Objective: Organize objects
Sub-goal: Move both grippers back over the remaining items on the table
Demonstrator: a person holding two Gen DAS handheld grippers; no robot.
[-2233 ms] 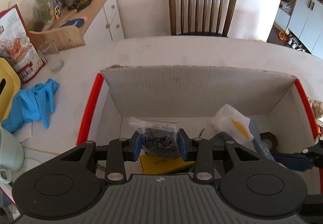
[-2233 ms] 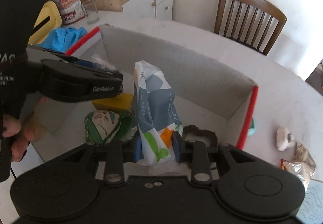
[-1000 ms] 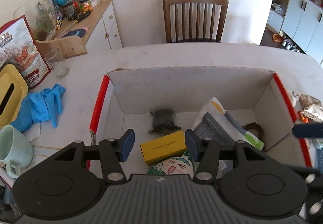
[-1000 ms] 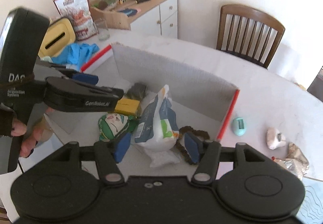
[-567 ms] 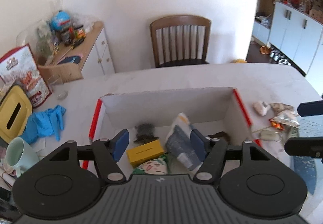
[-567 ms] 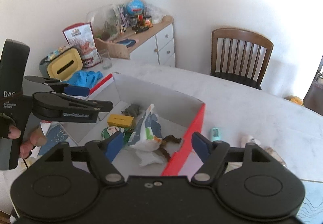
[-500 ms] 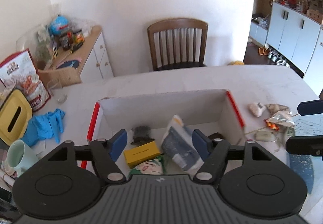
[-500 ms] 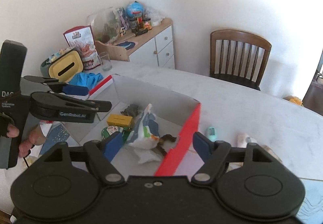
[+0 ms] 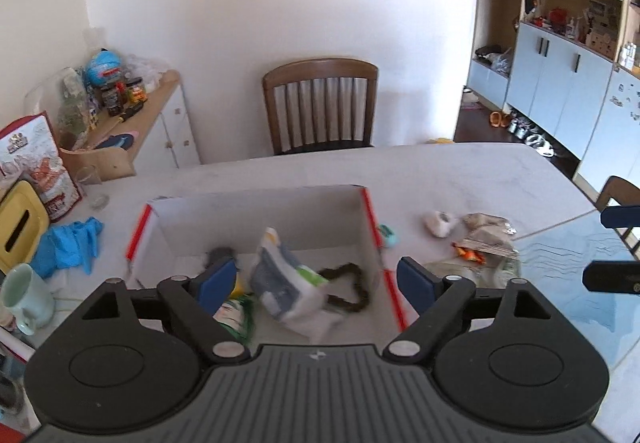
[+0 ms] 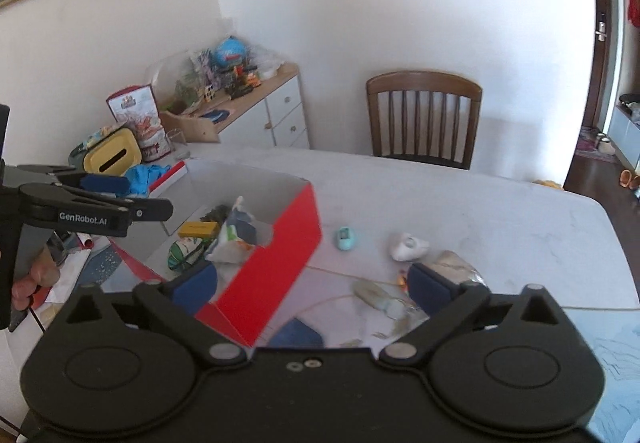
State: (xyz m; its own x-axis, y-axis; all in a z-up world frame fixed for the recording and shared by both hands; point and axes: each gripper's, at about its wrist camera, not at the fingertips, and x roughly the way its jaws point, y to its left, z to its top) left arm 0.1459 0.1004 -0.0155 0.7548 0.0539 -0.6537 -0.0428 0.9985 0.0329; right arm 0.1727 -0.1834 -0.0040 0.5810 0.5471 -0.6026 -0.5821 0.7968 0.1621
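I take the wooden chair (image 9: 320, 105) at the far side of the table (image 9: 460, 171) as my landmark. Left of it along the wall I note a white sideboard (image 10: 276, 119) carrying a blue globe (image 9: 103, 68), jars and loose clutter. Nearer than the sideboard, on the table's left end, I record a red and white printed bag (image 9: 38, 165) standing upright, a yellow lidded container (image 9: 18, 225) just beside it, an empty drinking glass (image 9: 90, 179), crumpled blue gloves (image 9: 68, 245) and a pale green mug (image 9: 26, 299). Right of the chair, beyond the table, I see pale blue cupboards (image 9: 560, 83) with shoes on the floor below
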